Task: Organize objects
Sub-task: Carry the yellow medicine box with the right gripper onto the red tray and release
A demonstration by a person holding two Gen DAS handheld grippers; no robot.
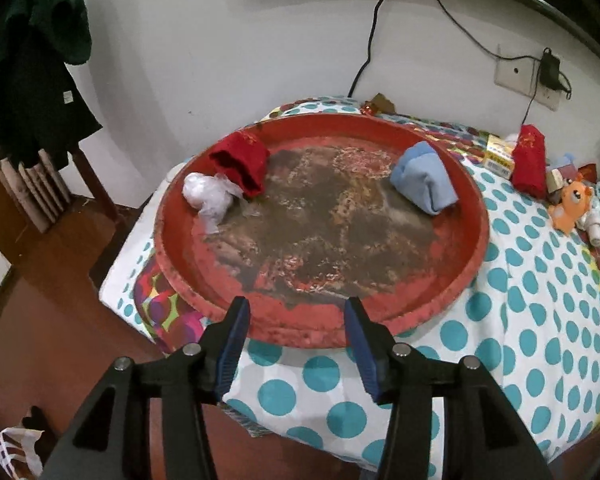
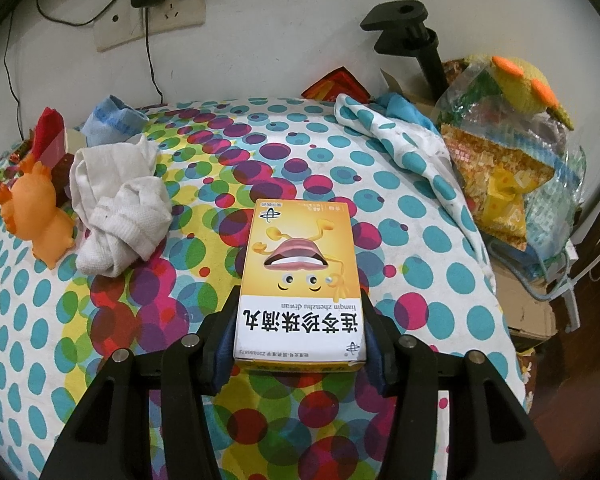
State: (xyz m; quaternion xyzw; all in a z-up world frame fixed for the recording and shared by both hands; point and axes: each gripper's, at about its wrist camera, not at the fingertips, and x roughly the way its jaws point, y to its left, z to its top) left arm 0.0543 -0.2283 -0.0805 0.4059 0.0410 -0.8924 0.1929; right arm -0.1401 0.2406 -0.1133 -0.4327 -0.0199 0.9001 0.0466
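My left claw (image 1: 296, 312) stands spread with nothing between its blue pads, hanging over the near rim of the big red tray (image 1: 452, 300). The tray sits on the dotted cloth that covers the table (image 1: 540, 320), toward the table's left edge. In it lie a red pouch (image 1: 240, 166) at the far left with a crumpled white plastic bag (image 1: 208, 196) touching its near side, and a folded blue cloth (image 1: 422, 182) at the far right, well apart from the other two. Beyond the tray, near the table's far edge, stand a second red pouch (image 1: 528, 166) and an orange toy (image 1: 570, 202).

My right claw (image 2: 300, 312) pinches a yellow medicine box (image 2: 300, 280) by its long sides, the box lying flat over the cloth, its far end pointing toward the wall. To its left a bundle of white socks (image 2: 120, 208) lies beside the orange toy (image 2: 36, 216).
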